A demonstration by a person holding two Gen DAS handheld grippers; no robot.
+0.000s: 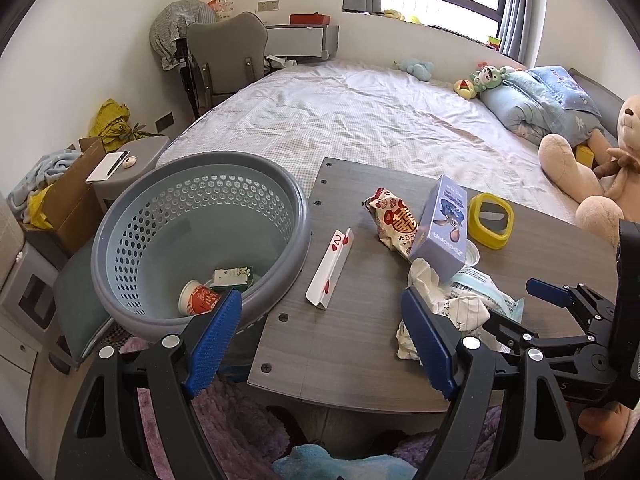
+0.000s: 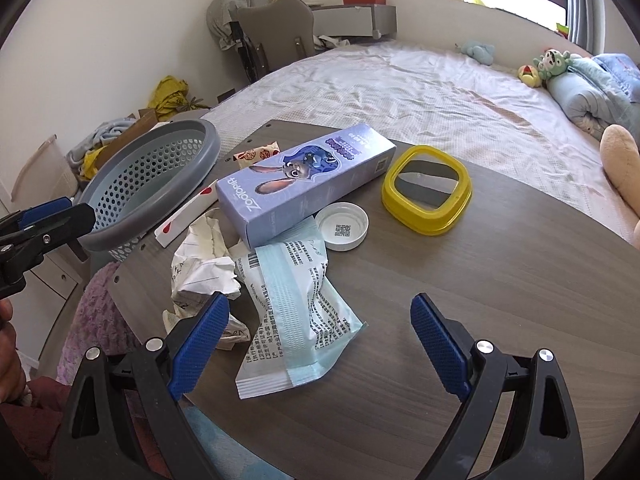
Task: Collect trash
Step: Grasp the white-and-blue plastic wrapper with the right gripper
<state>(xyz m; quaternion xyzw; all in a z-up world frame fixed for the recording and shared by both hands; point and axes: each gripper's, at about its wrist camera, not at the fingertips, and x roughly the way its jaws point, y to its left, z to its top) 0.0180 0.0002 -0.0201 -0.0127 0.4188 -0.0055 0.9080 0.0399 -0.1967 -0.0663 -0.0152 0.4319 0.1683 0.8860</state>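
Trash: it lies in a loose heap on my wooden table (image 2: 500, 280), just beside the basket.
Right gripper (image 2: 320, 344): my jaws stand apart with nothing between the pads, low over the table's near edge.
Left gripper (image 1: 324, 336): also spread wide and empty, one pad over the basket rim, the other by the paper.
Mask packet (image 2: 296, 312): the nearest piece, flat and crinkly, lying between my right pads' line of reach; I judge it the one to take first.
Crumpled paper (image 2: 204, 264): touching the packet's left side, partly under it.
Purple carton (image 2: 304, 180): resting across the packet's far end, so I should pull the packet toward me, not lift straight up.
White cap (image 2: 342, 226): just beside the carton, easy to knock.
Yellow ring (image 2: 426, 196): farther right, apart from the heap.
Basket (image 1: 200, 240): at the table's left edge, a cup (image 1: 198, 302) and a small box already inside.
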